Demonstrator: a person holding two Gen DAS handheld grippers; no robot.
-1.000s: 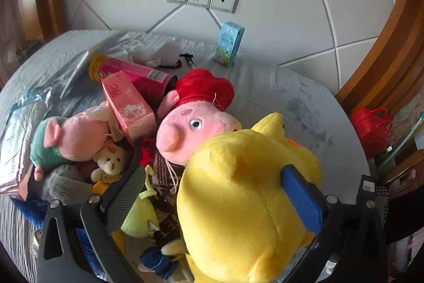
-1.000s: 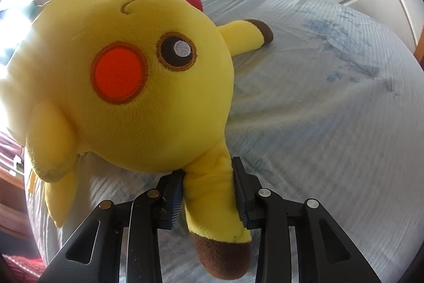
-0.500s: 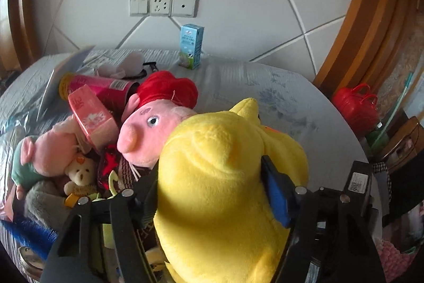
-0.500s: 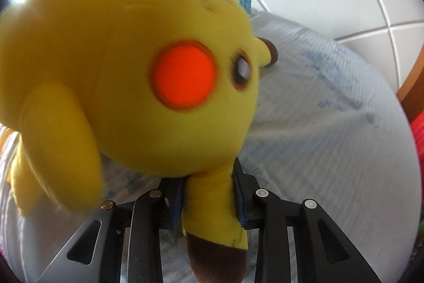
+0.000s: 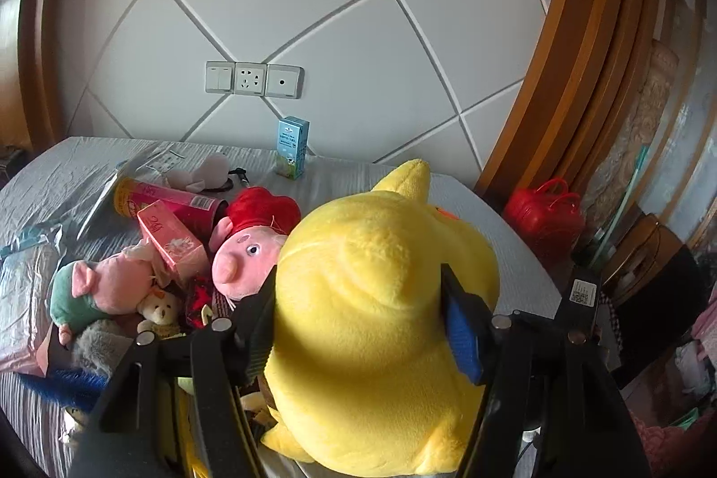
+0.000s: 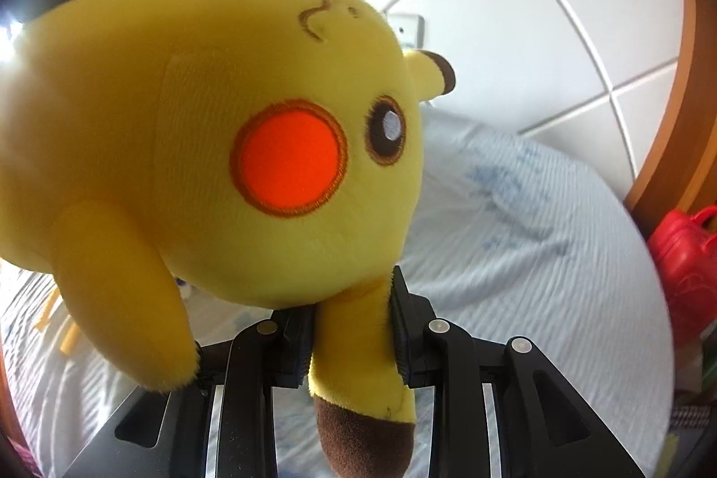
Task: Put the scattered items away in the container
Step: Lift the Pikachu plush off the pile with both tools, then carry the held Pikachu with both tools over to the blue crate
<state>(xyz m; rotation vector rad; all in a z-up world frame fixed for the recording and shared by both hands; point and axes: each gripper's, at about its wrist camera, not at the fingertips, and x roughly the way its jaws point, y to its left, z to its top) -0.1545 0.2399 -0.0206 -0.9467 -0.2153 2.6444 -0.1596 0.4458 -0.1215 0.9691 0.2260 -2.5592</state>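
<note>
A big yellow Pikachu plush point(image 5: 381, 321) fills both views and hangs in the air above the bed. My left gripper point(image 5: 358, 307) is shut around its body, one finger on each side. My right gripper point(image 6: 352, 325) is shut on its brown-tipped ear point(image 6: 358, 366), with its head point(image 6: 201, 146) above the fingers. A heap of toys lies on the bed to the left: a pink pig plush with a red hat point(image 5: 246, 249), a pink-and-green pig plush point(image 5: 103, 290), a small bear point(image 5: 159, 307) and a pink box point(image 5: 172, 240). No container shows.
A pink tube point(image 5: 166, 200), a blue milk carton point(image 5: 291, 148) and a grey plush point(image 5: 201, 173) lie on the grey bedspread point(image 6: 515, 254) near the padded wall. A red bag point(image 5: 544, 218) stands off the bed's right edge. A wooden frame point(image 5: 529, 75) rises at the right.
Both grippers have lifted the yellow plush higher off the bed. The views have tilted up and the plush's head has turned in the right wrist view.
</note>
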